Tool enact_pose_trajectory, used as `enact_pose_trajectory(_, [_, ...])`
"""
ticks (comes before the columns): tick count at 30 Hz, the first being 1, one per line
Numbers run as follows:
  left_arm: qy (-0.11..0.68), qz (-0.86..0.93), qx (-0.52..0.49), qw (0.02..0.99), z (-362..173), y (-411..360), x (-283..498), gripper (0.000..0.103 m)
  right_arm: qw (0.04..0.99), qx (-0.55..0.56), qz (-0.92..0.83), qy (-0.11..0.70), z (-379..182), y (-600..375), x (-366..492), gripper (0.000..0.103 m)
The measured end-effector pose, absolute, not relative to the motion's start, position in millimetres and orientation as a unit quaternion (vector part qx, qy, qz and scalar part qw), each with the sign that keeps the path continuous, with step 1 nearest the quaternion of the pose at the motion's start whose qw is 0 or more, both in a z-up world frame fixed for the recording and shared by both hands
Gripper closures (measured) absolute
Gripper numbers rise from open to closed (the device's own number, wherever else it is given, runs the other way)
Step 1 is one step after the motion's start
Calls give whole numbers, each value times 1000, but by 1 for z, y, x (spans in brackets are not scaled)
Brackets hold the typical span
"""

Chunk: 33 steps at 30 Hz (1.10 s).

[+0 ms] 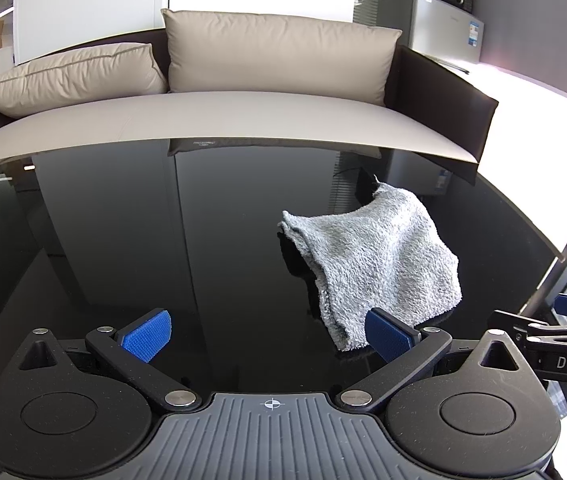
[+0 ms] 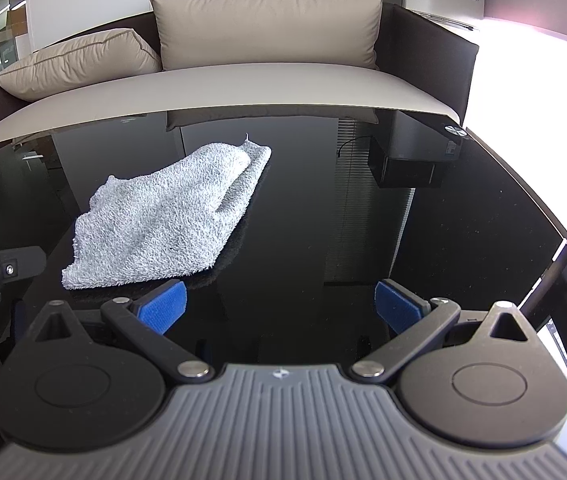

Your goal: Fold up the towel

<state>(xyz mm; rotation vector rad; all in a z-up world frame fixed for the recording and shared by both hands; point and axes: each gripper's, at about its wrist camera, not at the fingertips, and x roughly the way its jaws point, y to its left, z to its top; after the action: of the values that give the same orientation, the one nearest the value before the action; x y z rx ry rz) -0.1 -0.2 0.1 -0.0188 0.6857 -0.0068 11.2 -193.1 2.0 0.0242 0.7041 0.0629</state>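
The left gripper (image 1: 269, 336) sits low at the bottom of its frame, level over the table (image 1: 163, 240); its blue pads (image 1: 147, 339) are spread wide with nothing between them; the right-hand pad overlaps the near corner of the towel (image 1: 375, 264), though contact cannot be told. The right gripper (image 2: 281, 306) is likewise low and level, fingers wide apart and holding nothing; the towel (image 2: 163, 220) lies in the centre-left of that frame, just beyond its left pad (image 2: 163, 308), apart from it. The towel is a grey crumpled heap, partly doubled over, on the glossy black table. Each gripper shows only as a cut-off sliver at the other frame's edge. A sofa (image 1: 219, 120) with cushions (image 1: 279, 56) fills the upper frame.
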Motion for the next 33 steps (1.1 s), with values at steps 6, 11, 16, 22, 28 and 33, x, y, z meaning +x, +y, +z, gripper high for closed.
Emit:
enact_pose_trajectory(6, [336,-4,-12,942,1,-2,-1,1,941,11,30,337,2,-193,6,0])
enact_pose_trajectory(11, [337,-7,-15,941,-1,-1,0,1,941,10,31,337,3,-193,5,0])
enact_pose_trajectory(16, [337,-8,-14,942,-1,-1,0,1,941,10,30,336,1,-192,6,0])
enact_pose_trajectory(22, [337,-7,-15,941,-2,-2,1,1,941,10,30,337,1,-192,7,0])
enact_pose_trajectory(28, [337,-9,-14,941,-2,-3,0,1,941,11,31,337,1,-193,7,0])
enact_pose_trajectory(33, [337,-9,-15,941,-2,-2,0,1,941,11,30,338,1,-194,8,0])
